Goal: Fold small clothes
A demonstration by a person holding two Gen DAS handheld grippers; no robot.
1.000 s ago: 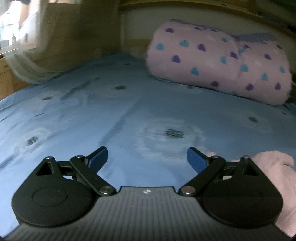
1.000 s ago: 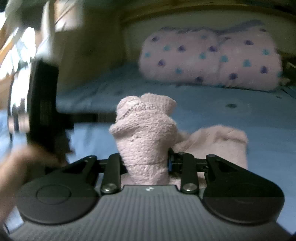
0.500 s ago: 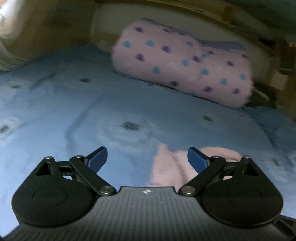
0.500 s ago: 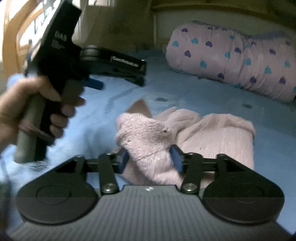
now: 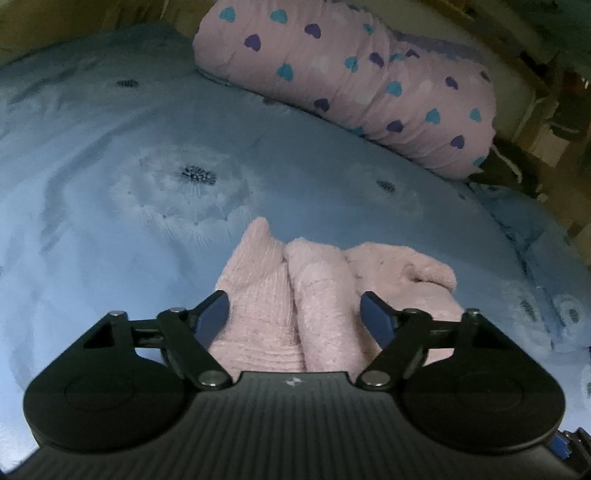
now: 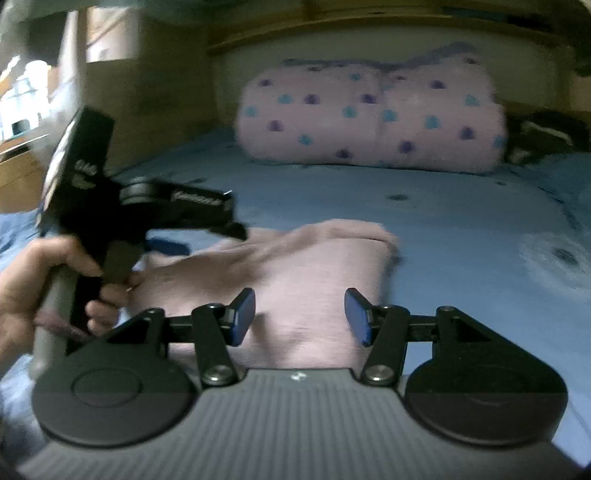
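A pair of fuzzy pink socks (image 5: 295,295) lies on the blue bed sheet (image 5: 147,184), two side by side with a bunched part to the right. My left gripper (image 5: 295,317) is open, its blue pads either side of the socks just above them. In the right wrist view the pink socks (image 6: 314,266) lie flat. My right gripper (image 6: 299,317) is open over their near end and holds nothing. The left gripper body (image 6: 147,199) and the hand holding it show at the left there, over the socks' left edge.
A rolled pink blanket with heart prints (image 5: 351,81) lies across the head of the bed, also in the right wrist view (image 6: 369,118). A wooden bed frame (image 6: 369,22) and wall stand behind it. Dark items (image 5: 517,166) sit at the bed's right edge.
My right gripper has opened and let go of the sock it held bunched up; the socks now lie flat. My left gripper has swung right and down over the socks.
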